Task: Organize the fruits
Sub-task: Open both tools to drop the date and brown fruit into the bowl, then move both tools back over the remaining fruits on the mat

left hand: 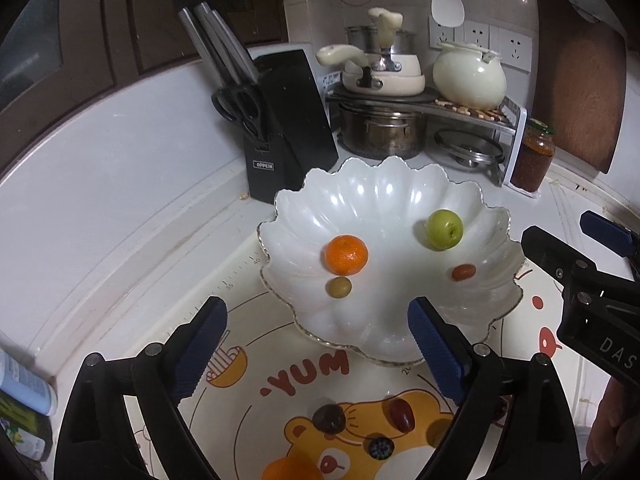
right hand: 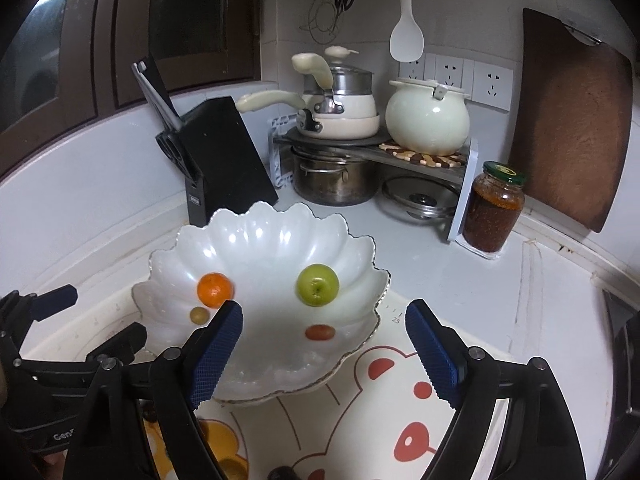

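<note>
A white scalloped bowl [left hand: 384,200] [right hand: 260,248] stands on the cartoon mat [left hand: 304,376]. Inside it lie an orange [left hand: 346,254] [right hand: 215,289], a green round fruit [left hand: 444,229] [right hand: 317,285], a small olive-coloured fruit [left hand: 340,287] [right hand: 199,315] and a small red fruit [left hand: 464,272] [right hand: 320,332]. My left gripper [left hand: 316,308] [right hand: 96,316] hangs open over the bowl's near left rim, nothing between its fingers. My right gripper [right hand: 325,312] [left hand: 568,236] is open too, empty, above the bowl's near right side. On the mat lie a dark fruit [left hand: 329,418], a red date [left hand: 401,414], a blueberry [left hand: 381,448] and another orange [left hand: 286,470].
Behind the bowl stand a black knife block [left hand: 288,132] [right hand: 224,156], a rack with pots [left hand: 384,80] [right hand: 340,120] and a cream kettle [right hand: 428,120]. A jar of red paste [right hand: 494,208] and a wooden cutting board [right hand: 572,120] are at the right.
</note>
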Demonstrator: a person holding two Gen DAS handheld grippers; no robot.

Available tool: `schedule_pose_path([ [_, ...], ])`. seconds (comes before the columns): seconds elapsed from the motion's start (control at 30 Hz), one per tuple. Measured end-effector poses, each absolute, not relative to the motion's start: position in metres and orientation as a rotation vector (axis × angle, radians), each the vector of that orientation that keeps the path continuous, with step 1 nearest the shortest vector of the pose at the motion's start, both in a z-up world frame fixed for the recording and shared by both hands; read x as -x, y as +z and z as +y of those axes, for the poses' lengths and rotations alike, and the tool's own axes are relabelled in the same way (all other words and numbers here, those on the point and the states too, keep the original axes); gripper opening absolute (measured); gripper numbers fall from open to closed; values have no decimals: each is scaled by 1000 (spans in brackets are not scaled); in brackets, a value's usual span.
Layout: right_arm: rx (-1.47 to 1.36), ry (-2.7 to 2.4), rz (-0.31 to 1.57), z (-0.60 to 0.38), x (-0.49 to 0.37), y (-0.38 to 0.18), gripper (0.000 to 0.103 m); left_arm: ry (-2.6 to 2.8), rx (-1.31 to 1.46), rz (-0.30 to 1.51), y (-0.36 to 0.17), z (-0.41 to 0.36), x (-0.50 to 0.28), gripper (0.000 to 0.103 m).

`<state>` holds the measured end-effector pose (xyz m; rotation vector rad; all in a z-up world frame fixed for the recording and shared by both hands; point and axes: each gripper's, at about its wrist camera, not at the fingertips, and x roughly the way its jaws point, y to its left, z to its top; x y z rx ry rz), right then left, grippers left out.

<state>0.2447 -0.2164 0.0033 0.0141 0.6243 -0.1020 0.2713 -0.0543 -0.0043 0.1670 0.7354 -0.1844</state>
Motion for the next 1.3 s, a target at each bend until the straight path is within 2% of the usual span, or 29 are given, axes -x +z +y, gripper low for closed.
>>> schedule_pose_path([
  [0.43, -19, -62, 577, -208, -213, 16, 84, -182, -150, 700, 6, -50, -242, 96],
  [1.3, -18, -69, 618, -201, -181, -13, 84, -134, -165, 698, -17, -29, -196, 99],
])
